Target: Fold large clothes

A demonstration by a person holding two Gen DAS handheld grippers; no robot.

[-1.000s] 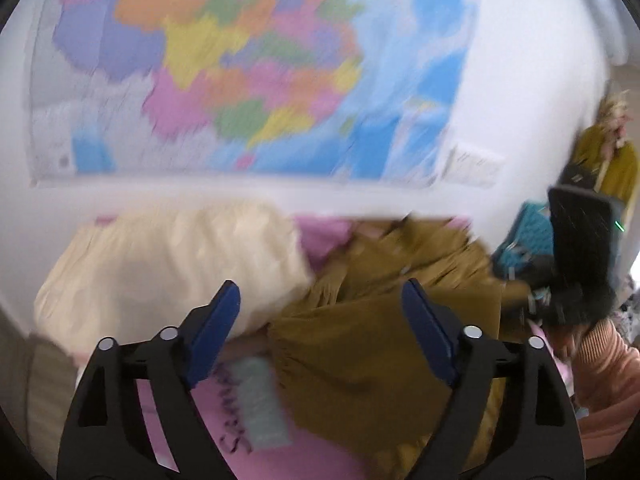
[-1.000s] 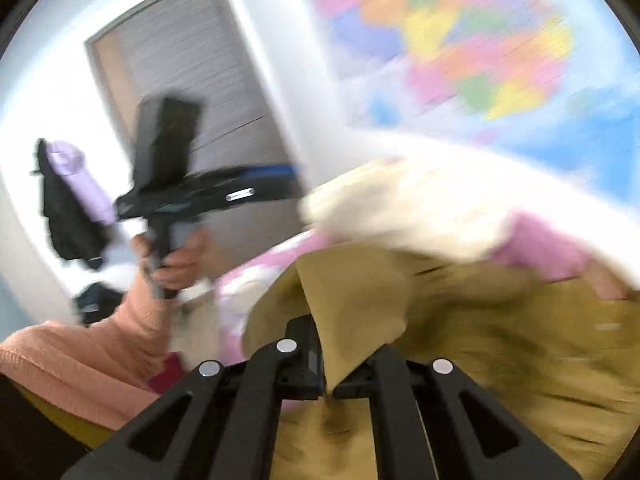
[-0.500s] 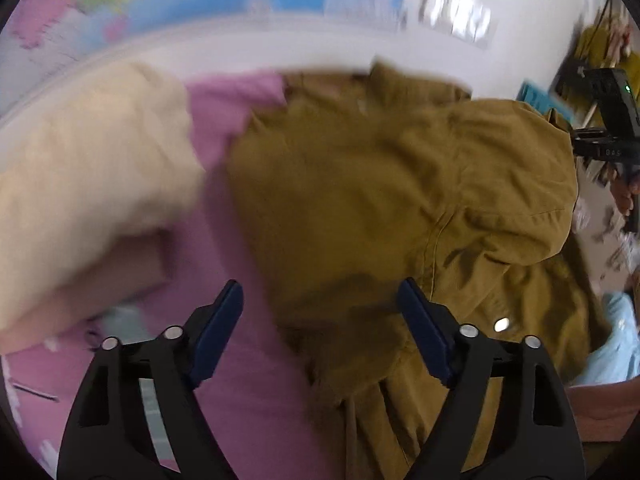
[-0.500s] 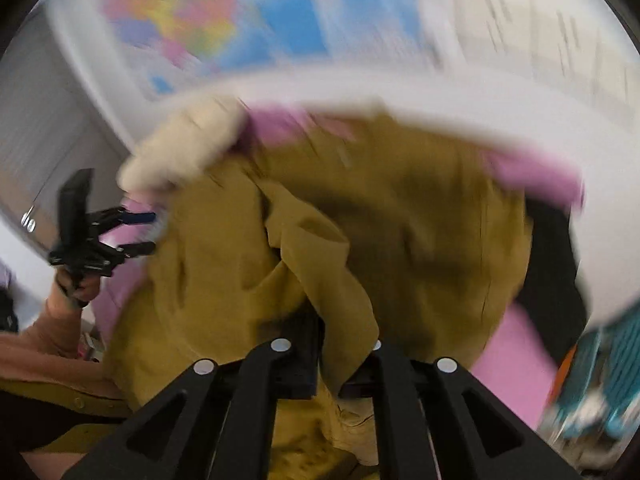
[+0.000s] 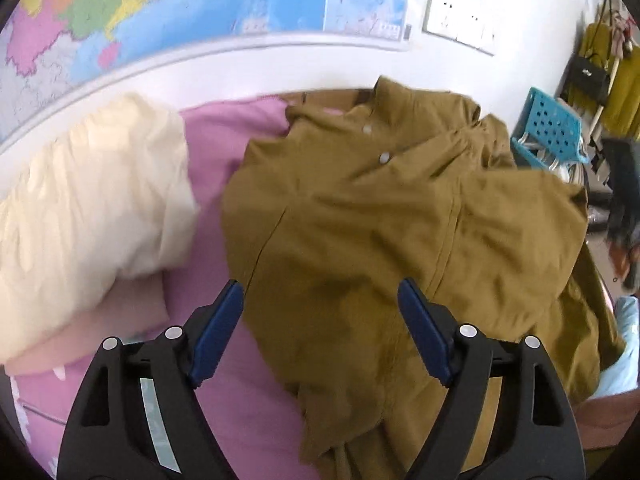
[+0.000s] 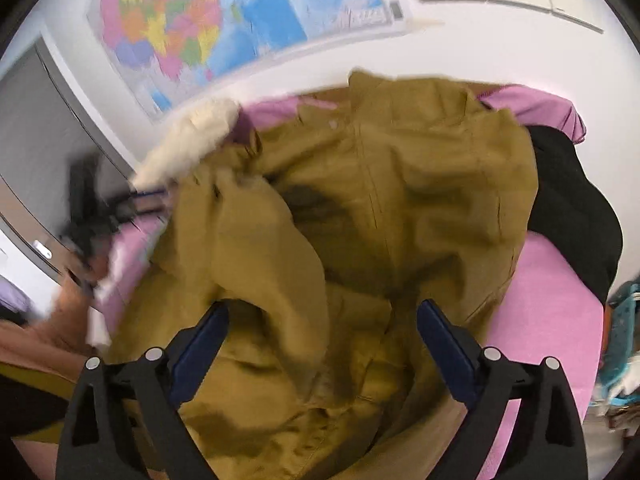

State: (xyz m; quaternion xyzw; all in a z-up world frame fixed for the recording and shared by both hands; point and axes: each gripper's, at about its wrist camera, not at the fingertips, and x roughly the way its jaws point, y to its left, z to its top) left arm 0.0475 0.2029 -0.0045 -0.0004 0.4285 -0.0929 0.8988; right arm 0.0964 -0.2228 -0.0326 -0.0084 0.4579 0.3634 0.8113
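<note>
A large mustard-brown jacket (image 5: 400, 216) lies crumpled on a pink bedsheet (image 5: 224, 136), its snap buttons near the far end. My left gripper (image 5: 320, 320) is open and empty, hovering above the jacket's near left edge. In the right wrist view the same jacket (image 6: 400, 200) fills the middle, with a loose fold bunched up near the fingers. My right gripper (image 6: 324, 344) is open above that fold, holding nothing.
A cream pillow (image 5: 88, 208) lies left of the jacket. A black garment (image 6: 568, 208) lies on the sheet at the right. A blue plastic basket (image 5: 548, 132) and hanging clothes stand beyond the bed. A map (image 5: 160, 12) covers the wall behind.
My right gripper was shut on a jacket fold and has opened, letting it drop onto the bed. Both grippers have tilted down over the jacket.
</note>
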